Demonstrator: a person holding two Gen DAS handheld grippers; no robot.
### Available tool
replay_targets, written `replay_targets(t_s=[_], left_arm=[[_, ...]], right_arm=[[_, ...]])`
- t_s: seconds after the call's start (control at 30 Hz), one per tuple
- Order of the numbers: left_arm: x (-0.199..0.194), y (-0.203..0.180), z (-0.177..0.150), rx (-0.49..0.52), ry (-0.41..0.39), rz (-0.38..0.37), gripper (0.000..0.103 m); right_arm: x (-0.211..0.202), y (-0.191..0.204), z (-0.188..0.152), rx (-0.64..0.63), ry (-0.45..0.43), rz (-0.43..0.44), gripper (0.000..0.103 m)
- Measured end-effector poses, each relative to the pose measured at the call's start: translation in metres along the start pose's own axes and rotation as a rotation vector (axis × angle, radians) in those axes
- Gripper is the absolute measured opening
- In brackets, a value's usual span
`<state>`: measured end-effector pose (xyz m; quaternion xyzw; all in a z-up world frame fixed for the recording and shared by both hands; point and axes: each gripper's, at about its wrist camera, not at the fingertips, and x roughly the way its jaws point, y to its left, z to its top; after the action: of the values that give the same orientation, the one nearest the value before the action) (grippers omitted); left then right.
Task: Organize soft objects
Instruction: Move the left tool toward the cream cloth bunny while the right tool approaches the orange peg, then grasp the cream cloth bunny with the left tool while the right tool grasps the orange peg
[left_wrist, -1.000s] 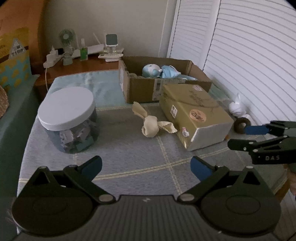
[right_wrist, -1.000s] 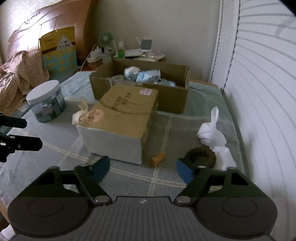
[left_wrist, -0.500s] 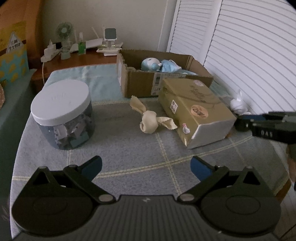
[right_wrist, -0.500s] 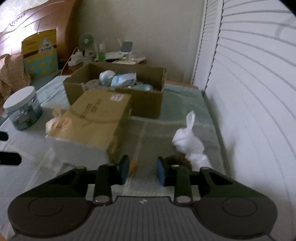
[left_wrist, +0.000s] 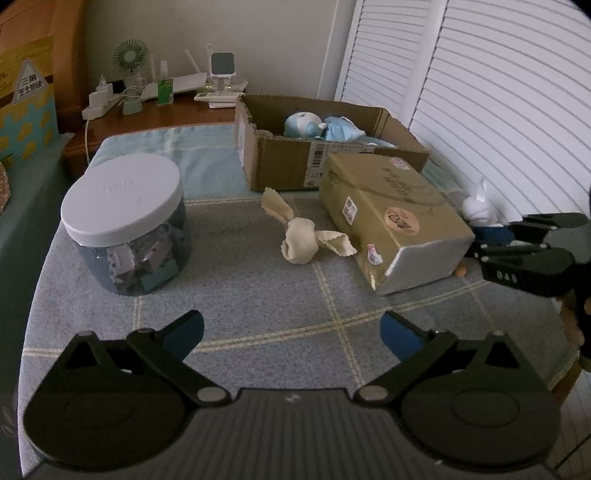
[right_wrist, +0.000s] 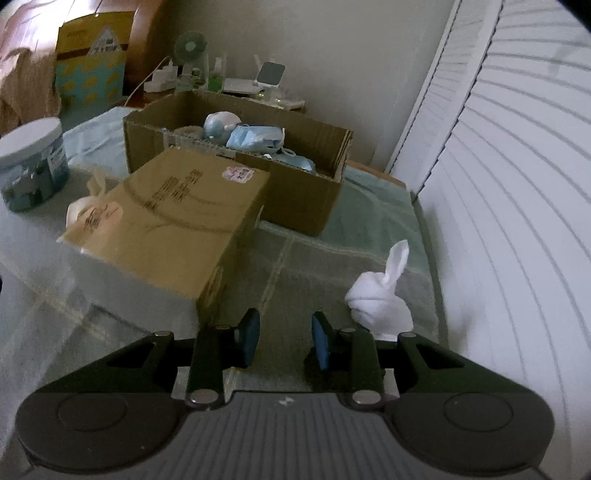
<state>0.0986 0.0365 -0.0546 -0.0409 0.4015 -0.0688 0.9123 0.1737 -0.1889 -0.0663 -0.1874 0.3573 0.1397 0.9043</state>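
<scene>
While the left gripper (left_wrist: 291, 332) hovers low over the checked cloth (left_wrist: 258, 295), its jaws stand wide apart and hold nothing. Ahead of it a beige bunny (left_wrist: 304, 238) lies on the cloth between a white-lidded jar (left_wrist: 123, 225) and a closed tan box (left_wrist: 391, 218). Behind them an open carton (left_wrist: 295, 158) holds a pale blue plush (left_wrist: 303, 123) and blue fabric. A white bunny (left_wrist: 480, 210) peeks out past the box, close to the right gripper (left_wrist: 484, 240) coming in from the right. From the right wrist, the right gripper (right_wrist: 284, 341) has its jaws narrowed to a small gap with nothing clearly between them; whether they touch anything below I cannot tell. The white bunny (right_wrist: 380, 299) sits on the cloth just right of the right finger, near the shutter doors (right_wrist: 509, 184). The box (right_wrist: 166, 218) lies to the left, the carton (right_wrist: 236, 162) behind it.
</scene>
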Motion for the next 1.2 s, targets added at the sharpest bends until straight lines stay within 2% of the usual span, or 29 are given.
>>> replay_targets(t_s=[0.27, 0.53, 0.7, 0.97, 1.2], left_arm=[[-0.003, -0.003, -0.002, 0.009, -0.005, -0.018, 0.101], [-0.006, -0.002, -0.004, 0.001, -0.012, -0.025, 0.101], [-0.006, 0.0, -0.005, -0.002, -0.015, -0.02, 0.101], [0.0, 0.002, -0.002, 0.011, -0.005, -0.017, 0.101], [0.013, -0.001, 0.001, 0.075, 0.004, -0.018, 0.101]], right_arm=[[-0.029, 0.012, -0.012, -0.017, -0.005, -0.009, 0.036], [-0.045, 0.004, -0.015, 0.067, -0.031, 0.069, 0.036], [-0.039, 0.004, -0.018, 0.115, -0.017, 0.131, 0.037], [-0.032, 0.002, -0.026, 0.233, 0.015, 0.145, 0.037], [-0.022, 0.01, -0.031, 0.298, 0.033, 0.086, 0.041]])
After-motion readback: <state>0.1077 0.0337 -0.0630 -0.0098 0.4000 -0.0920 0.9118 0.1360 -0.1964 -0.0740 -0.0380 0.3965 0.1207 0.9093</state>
